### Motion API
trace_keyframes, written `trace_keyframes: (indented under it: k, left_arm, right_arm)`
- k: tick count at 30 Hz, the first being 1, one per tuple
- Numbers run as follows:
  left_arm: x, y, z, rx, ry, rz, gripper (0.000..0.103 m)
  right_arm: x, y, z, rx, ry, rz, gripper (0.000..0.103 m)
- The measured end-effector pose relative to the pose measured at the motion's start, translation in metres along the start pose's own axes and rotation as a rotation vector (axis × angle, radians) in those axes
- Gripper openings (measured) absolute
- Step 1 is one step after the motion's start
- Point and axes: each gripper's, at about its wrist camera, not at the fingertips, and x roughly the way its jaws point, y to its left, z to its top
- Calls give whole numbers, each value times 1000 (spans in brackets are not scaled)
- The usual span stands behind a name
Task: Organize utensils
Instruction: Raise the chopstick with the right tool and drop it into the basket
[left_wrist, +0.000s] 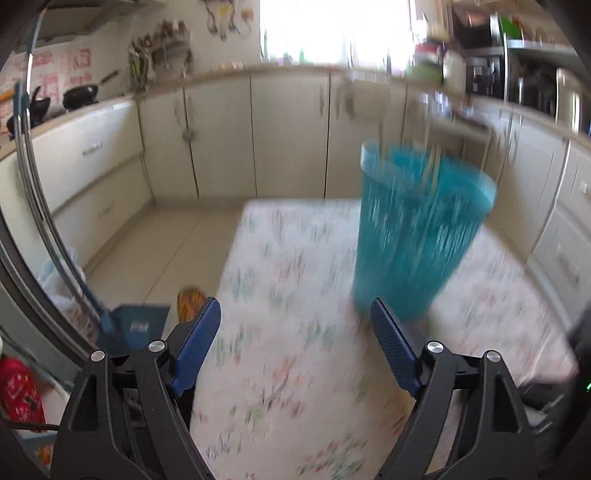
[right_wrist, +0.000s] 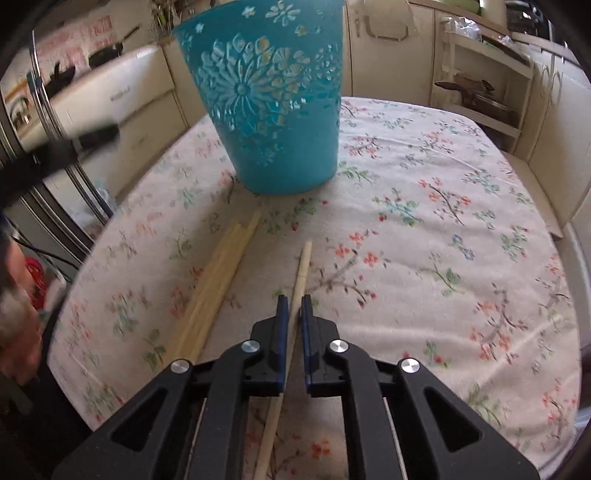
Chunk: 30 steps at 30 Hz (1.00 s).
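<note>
A teal plastic basket (right_wrist: 280, 107) with a cut-out flower pattern stands upright on the flowered tablecloth (right_wrist: 443, 221). In front of it lie several pale wooden chopsticks (right_wrist: 221, 273) side by side. My right gripper (right_wrist: 294, 298) is shut on a single chopstick (right_wrist: 303, 264), whose tip points toward the basket. In the blurred left wrist view the basket (left_wrist: 413, 236) stands ahead and to the right. My left gripper (left_wrist: 294, 302) is open above the cloth (left_wrist: 280, 266), with nothing between its blue fingers (left_wrist: 195, 343).
Cream kitchen cabinets (left_wrist: 288, 133) run behind the table. Black pans (left_wrist: 79, 96) sit on the counter at left. A white shelf unit (right_wrist: 484, 85) stands at the back right. A person's hand (right_wrist: 16, 325) and a blurred dark shape (right_wrist: 92, 137) show at the left edge.
</note>
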Motion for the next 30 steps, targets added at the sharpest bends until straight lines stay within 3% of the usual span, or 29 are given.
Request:
trace_keyframes:
  k: [5,9,13,21,26,30]
  left_arm:
    - [36,4,-26,-4,114,-5,79]
    - [36,10,-24,-25,100,-38,79]
    - [35,6,-25,-14,111,-63,79]
    - [47,11,-26,-55,161,-79,79]
    - [48,9,-28,-38,170,-77,79]
    - [48,6,-28,-23,171,-76,79]
  right_arm:
    - [-1,12,-7,-56,-14,-66,8]
    - [-4,-8,-4,95,-1,39,6]
    - [-19,-22,-2,216,-44,140,6]
    - [-60,-26,4,291,-148,240,6]
    - [-93,-26,29,298,-250,291,6]
    - [-119,-23,74,268,-368,316,6]
